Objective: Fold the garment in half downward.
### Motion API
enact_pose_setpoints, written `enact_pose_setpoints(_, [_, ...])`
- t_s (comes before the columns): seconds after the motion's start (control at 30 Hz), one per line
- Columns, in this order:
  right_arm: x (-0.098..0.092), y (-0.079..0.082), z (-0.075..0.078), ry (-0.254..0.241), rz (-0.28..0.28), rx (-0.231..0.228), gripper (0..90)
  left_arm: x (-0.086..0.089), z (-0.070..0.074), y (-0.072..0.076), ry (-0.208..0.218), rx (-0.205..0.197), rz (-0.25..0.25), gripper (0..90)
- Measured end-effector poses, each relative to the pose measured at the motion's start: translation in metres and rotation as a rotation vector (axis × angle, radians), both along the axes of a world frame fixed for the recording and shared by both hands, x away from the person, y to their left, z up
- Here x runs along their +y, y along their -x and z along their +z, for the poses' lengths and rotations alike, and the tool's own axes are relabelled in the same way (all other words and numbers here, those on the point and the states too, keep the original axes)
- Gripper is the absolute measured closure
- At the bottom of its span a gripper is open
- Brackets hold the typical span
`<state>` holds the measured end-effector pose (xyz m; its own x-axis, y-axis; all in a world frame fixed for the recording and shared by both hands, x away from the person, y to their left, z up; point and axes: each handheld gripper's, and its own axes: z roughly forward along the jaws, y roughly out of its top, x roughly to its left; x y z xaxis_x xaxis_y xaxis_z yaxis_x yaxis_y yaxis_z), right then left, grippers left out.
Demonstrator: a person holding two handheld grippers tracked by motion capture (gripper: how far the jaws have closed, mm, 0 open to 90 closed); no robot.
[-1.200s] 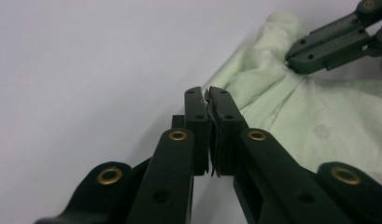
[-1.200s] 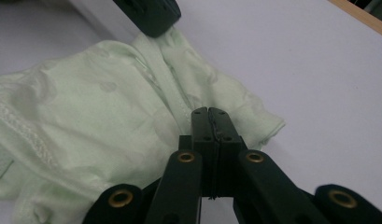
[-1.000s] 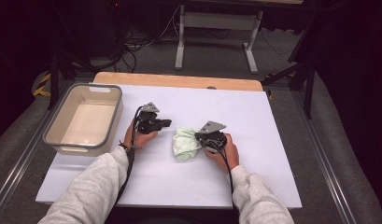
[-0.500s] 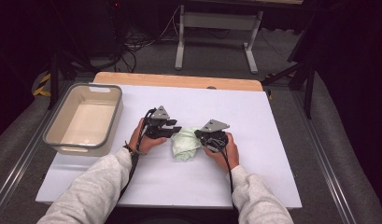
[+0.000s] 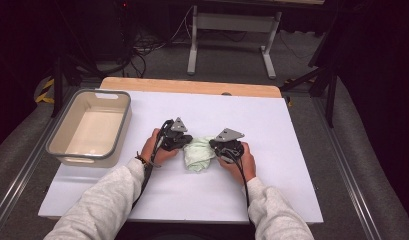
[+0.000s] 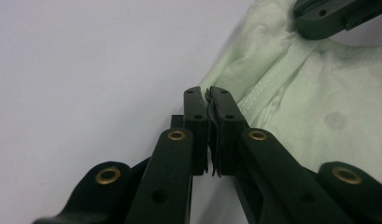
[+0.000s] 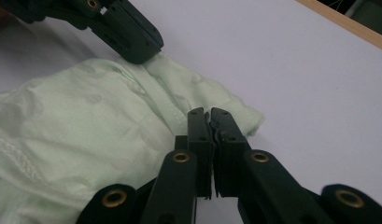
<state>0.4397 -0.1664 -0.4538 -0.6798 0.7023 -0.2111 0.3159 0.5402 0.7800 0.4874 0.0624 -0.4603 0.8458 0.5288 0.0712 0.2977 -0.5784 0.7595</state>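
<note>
One white desk was laid out, and at its middle, between the hands, a pale green cloth was bunched in a loose heap. The cloth was judged light, limp and easily creased, so it was best taken by the stitched hem at two corners. The left claw had just been closing and was pressed shut at that hem. The right claw was shut at the opposite edge. Whether fabric was nipped in either could not be told.

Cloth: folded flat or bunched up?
Bunched. The cloth lies in a crumpled heap on the table, with creases and a hem curving across it in both gripper views.
</note>
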Motion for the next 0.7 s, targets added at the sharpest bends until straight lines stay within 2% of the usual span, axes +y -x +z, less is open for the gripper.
enact_pose_setpoints(0.1, [-0.001, 0.0, 0.0, 0.0, -0.016, 0.0, 89.6, 0.004, 0.001, -0.001, 0.021, 0.0, 0.014, 86.9])
enact_pose_setpoints(0.2, [-0.003, -0.003, -0.004, 0.009, -0.039, 0.032, 90.0, 0.009, 0.001, -0.003, 0.057, 0.017, 0.028, 86.7])
enact_pose_setpoints(0.23, [-0.002, -0.003, -0.004, 0.017, -0.041, 0.037, 90.0, 0.01, 0.001, -0.004, 0.047, 0.004, 0.056, 86.3])
enact_pose_setpoints(0.3, [-0.001, -0.004, -0.007, 0.04, -0.042, 0.045, 90.0, 0.013, 0.002, -0.004, 0.069, 0.004, 0.057, 86.2])
enact_pose_setpoints(0.33, [-0.002, -0.005, -0.008, 0.028, -0.044, 0.052, 90.0, 0.014, 0.003, -0.004, 0.078, 0.006, 0.059, 85.7])
enact_pose_setpoints(0.43, [-0.003, -0.005, -0.007, 0.018, -0.045, 0.046, 89.7, 0.017, 0.007, -0.002, 0.097, -0.02, 0.101, 75.8])
enact_pose_setpoints(0.5, [-0.003, -0.004, -0.006, 0.01, -0.045, 0.046, 88.8, 0.02, 0.01, -0.001, 0.102, -0.021, 0.094, 73.3])
enact_pose_setpoints(0.57, [-0.004, -0.004, -0.004, -0.002, -0.045, 0.041, 87.9, 0.021, 0.013, 0.003, 0.086, -0.032, 0.087, 67.5])
enact_pose_setpoints(0.6, [-0.005, -0.003, -0.003, -0.008, -0.045, 0.035, 86.8, 0.022, 0.015, 0.006, 0.077, -0.051, 0.076, 63.3])
enact_pose_setpoints(0.67, [-0.007, -0.001, 0.0, -0.036, -0.043, 0.025, 85.9, 0.025, 0.018, 0.017, 0.094, -0.057, 0.042, 60.2])
enact_pose_setpoints(0.7, [-0.008, 0.0, 0.003, -0.049, -0.041, 0.016, 84.4, 0.025, 0.019, 0.021, 0.094, -0.061, 0.035, 55.8])
